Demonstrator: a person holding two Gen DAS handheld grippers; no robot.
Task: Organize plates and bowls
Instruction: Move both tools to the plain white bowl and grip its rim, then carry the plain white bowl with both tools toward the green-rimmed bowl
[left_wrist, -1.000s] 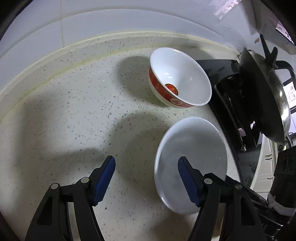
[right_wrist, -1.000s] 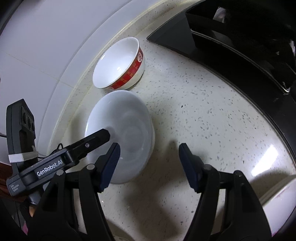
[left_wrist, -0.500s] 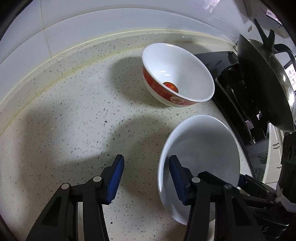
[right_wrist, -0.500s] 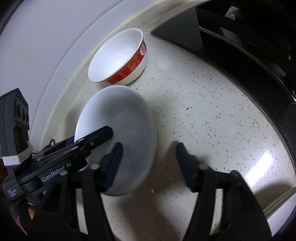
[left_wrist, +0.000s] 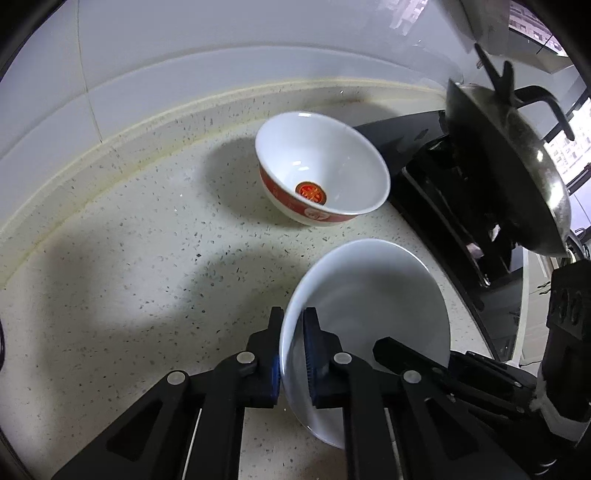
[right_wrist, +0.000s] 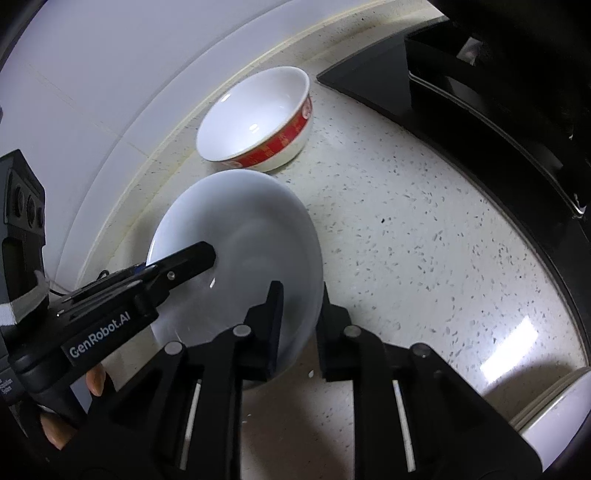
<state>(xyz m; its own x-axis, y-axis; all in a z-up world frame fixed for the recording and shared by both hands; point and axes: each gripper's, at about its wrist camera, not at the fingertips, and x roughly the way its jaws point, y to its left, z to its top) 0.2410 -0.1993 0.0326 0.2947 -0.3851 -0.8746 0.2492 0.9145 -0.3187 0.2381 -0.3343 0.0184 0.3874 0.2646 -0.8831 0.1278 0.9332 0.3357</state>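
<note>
A plain white plate (left_wrist: 373, 295) lies on the speckled counter, tilted up on one side. My left gripper (left_wrist: 291, 332) is shut on its near left rim, one finger inside and one outside. My right gripper (right_wrist: 301, 306) is shut on the opposite rim of the same plate (right_wrist: 243, 236). A white bowl with a red band (left_wrist: 321, 173) stands upright just beyond the plate, near the wall; it also shows in the right wrist view (right_wrist: 258, 118). The bowl is apart from both grippers.
A black gas stove (left_wrist: 461, 221) with a metal wok (left_wrist: 517, 166) borders the counter on the right of the left wrist view. The stove edge (right_wrist: 480, 122) runs along the right wrist view. A white tiled wall (left_wrist: 184, 66) stands behind. A white rim (right_wrist: 554, 410) shows at lower right.
Both grippers moved in and closed on opposite rims of the white plate. The plate's edge has lifted slightly. The bowl has not moved.
</note>
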